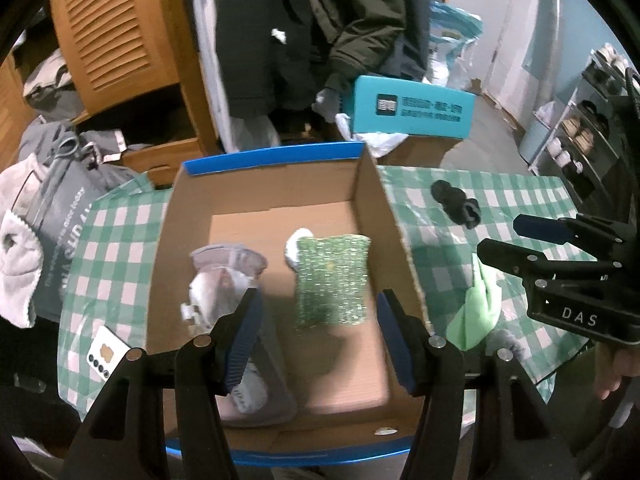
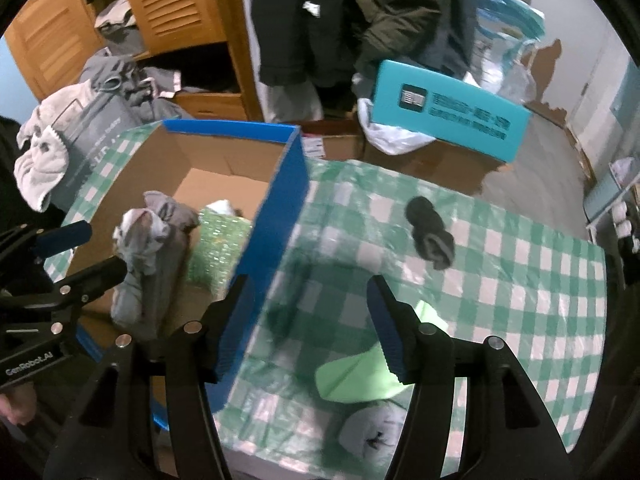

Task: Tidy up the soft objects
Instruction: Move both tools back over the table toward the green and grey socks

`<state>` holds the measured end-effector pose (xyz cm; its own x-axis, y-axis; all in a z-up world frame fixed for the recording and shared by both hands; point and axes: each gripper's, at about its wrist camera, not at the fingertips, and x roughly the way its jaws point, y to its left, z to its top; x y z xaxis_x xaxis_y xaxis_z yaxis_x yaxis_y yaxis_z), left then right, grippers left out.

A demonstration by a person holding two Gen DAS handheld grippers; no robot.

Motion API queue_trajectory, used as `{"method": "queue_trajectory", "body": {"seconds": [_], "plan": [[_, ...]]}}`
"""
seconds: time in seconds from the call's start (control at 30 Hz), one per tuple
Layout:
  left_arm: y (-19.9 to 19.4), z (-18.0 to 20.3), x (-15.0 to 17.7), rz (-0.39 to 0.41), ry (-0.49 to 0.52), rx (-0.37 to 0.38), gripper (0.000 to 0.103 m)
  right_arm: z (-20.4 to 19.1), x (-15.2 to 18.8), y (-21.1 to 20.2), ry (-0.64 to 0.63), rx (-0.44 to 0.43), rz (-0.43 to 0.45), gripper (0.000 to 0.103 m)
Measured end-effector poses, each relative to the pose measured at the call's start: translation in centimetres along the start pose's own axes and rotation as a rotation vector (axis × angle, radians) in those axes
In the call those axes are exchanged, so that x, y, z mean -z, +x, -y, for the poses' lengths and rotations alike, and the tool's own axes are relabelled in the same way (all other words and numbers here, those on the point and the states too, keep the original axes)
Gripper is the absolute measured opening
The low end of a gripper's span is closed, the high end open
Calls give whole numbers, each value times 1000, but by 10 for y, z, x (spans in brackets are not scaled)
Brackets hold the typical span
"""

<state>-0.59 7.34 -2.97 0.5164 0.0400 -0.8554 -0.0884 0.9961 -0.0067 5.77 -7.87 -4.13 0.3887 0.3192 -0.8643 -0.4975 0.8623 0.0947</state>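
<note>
A cardboard box with a blue rim (image 1: 276,156) stands on the green checked tablecloth (image 1: 508,196). Inside lie a grey cloth bundle (image 1: 224,276), a glittery green sponge (image 1: 332,276) and a small white item (image 1: 296,248). My left gripper (image 1: 318,300) hangs open over the box, with nothing between its pads. My right gripper (image 2: 307,284) is open and empty above the cloth, just right of the box's blue wall (image 2: 280,216). A light green cloth (image 2: 356,376) lies under its right finger, with a white soft item (image 2: 372,432) nearer. A rolled black sock (image 2: 430,232) lies farther back.
A teal carton (image 1: 412,110) and dark hanging coats (image 1: 304,20) stand behind the table. A grey bag with a white towel (image 1: 20,264) is at the left, beside a wooden louvred cabinet (image 1: 108,36). A white card (image 1: 106,354) lies on the tablecloth. Shelves (image 1: 580,136) stand at the right.
</note>
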Motion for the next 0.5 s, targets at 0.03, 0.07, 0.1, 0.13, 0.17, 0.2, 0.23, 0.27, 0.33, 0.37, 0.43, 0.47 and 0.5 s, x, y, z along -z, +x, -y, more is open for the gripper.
{"method": "queue_trajectory", "body": {"seconds": [0.03, 0.07, 0.1, 0.13, 0.17, 0.2, 0.23, 0.27, 0.33, 0.37, 0.43, 0.47, 0.5], "plan": [[1, 5, -1, -2, 8, 8, 60, 4, 2, -1, 7, 2, 0, 59], [2, 9, 0, -4, 13, 12, 60, 9, 3, -1, 15, 5, 0, 59], [3, 13, -1, -8, 18, 15, 60, 14, 5, -2, 23, 8, 0, 59], [4, 17, -2, -11, 24, 19, 60, 18, 7, -3, 30, 10, 0, 59], [5, 21, -2, -12, 31, 26, 60, 23, 9, -4, 37, 13, 0, 60], [5, 25, -3, -13, 36, 30, 60, 27, 10, -5, 45, 16, 1, 60], [6, 29, -3, -15, 42, 34, 60, 32, 13, -6, 53, 19, 1, 60], [7, 33, -4, -17, 47, 37, 60, 36, 14, -6, 58, 21, 1, 60], [8, 40, -4, -22, 57, 47, 60, 44, 18, -7, 70, 27, -1, 60], [10, 44, -5, -26, 63, 52, 60, 48, 20, -7, 77, 31, -2, 60], [12, 52, -5, -30, 74, 62, 60, 56, 25, -6, 87, 40, -5, 60], [13, 57, -6, -33, 81, 67, 60, 60, 27, -6, 92, 43, -7, 60], [14, 61, -6, -35, 86, 71, 60, 64, 30, -6, 98, 46, -9, 60]]}}
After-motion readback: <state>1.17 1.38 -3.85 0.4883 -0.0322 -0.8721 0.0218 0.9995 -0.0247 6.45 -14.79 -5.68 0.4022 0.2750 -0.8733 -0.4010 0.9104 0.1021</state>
